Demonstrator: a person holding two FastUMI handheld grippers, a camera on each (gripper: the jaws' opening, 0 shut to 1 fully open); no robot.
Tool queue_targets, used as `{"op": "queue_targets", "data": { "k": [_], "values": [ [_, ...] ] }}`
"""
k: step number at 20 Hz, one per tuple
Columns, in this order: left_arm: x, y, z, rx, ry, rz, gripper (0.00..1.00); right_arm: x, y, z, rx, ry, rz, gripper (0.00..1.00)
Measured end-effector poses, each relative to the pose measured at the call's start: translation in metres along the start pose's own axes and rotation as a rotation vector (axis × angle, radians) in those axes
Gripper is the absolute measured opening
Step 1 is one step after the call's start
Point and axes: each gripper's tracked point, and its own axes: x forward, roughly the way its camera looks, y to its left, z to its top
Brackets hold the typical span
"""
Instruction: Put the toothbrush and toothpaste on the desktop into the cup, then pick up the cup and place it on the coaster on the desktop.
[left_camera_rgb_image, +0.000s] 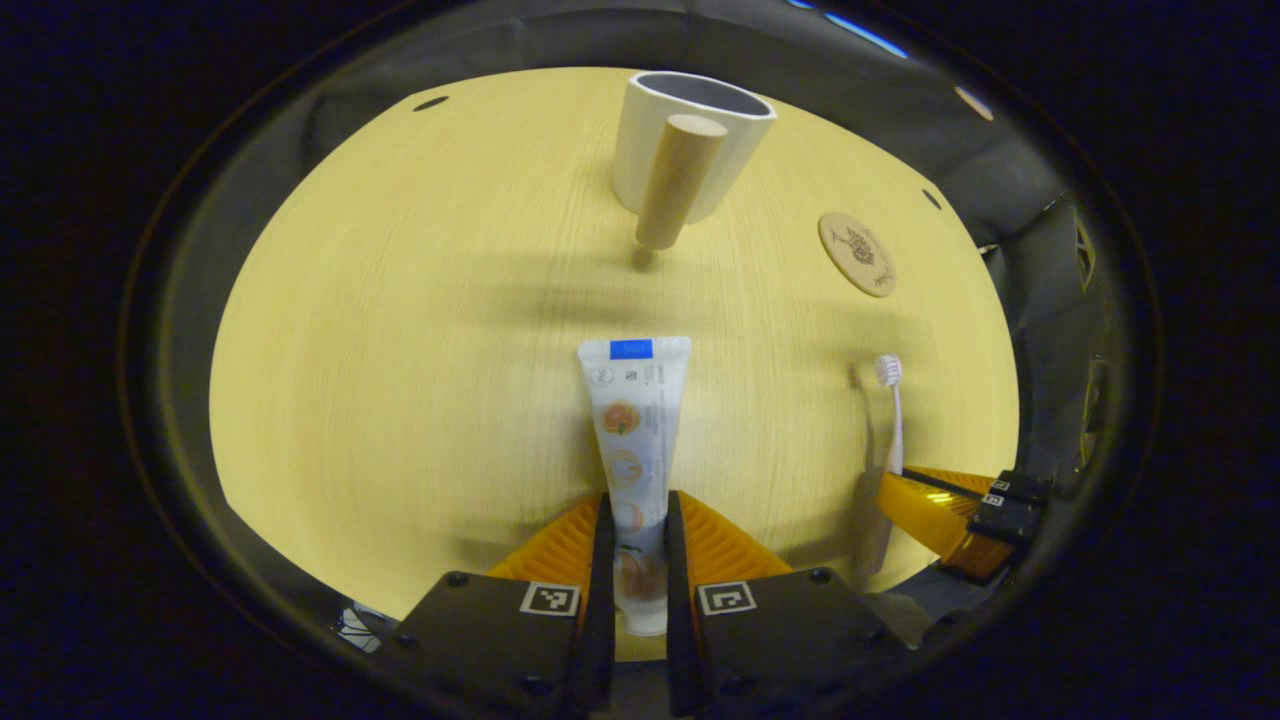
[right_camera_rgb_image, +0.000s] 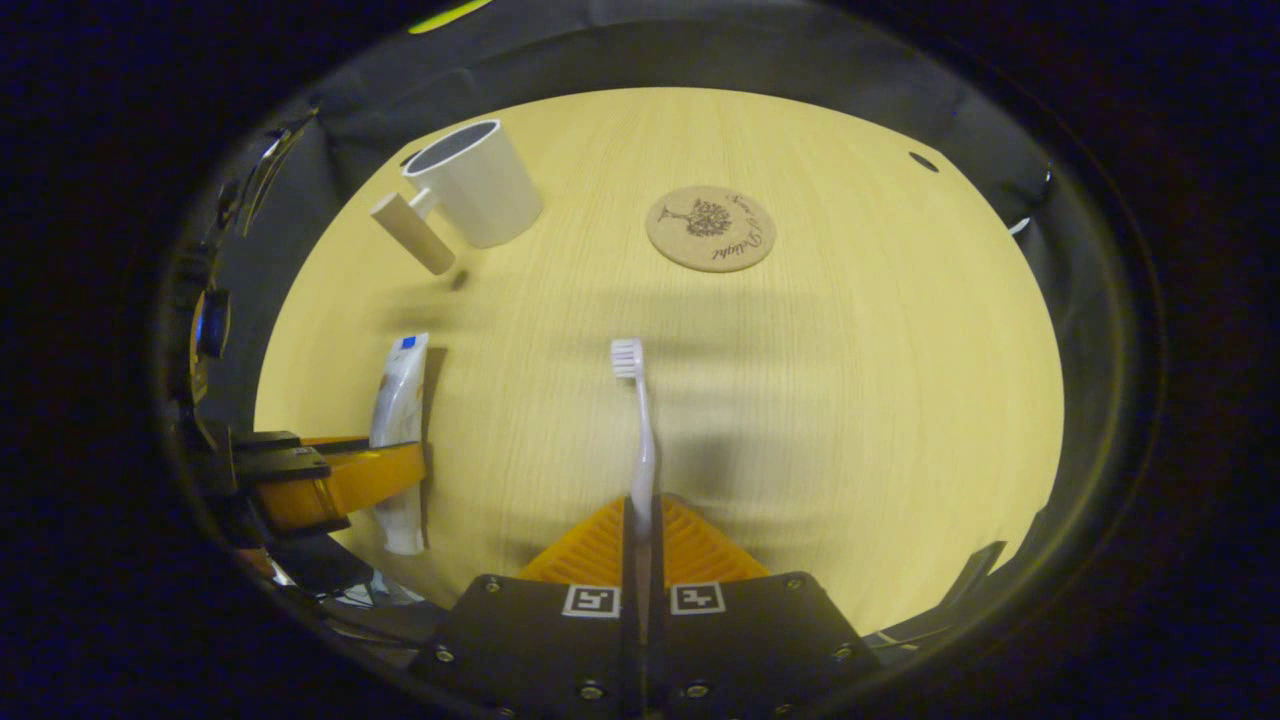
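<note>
Two claws each pinch one item above the table (left_camera_rgb_image: 400, 350). Left claw (left_camera_rgb_image: 637, 530) grips the toothpaste (left_camera_rgb_image: 633, 420) near its cap end; right claw (right_camera_rgb_image: 641, 530) grips the toothbrush (right_camera_rgb_image: 640, 440) by its handle, bristles forward. Cup (left_camera_rgb_image: 690, 140) and coaster (right_camera_rgb_image: 711, 228) stand apart near the table's far edge

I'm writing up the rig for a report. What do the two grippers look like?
Both look alike. The left gripper and right gripper each have a dark, bolted body plate bearing two square black-and-white tags, with ribbed orange pieces behind the fingers.
</note>
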Motion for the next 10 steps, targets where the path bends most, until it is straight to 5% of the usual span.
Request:
{"op": "queue_targets", "data": {
  "k": [10],
  "values": [
    [-0.051,0.008,0.053,-0.050,-0.243,-0.025,0.28,-0.059,0.011,0.053,0.002,-0.224,0.044,0.04]
  ]
}}
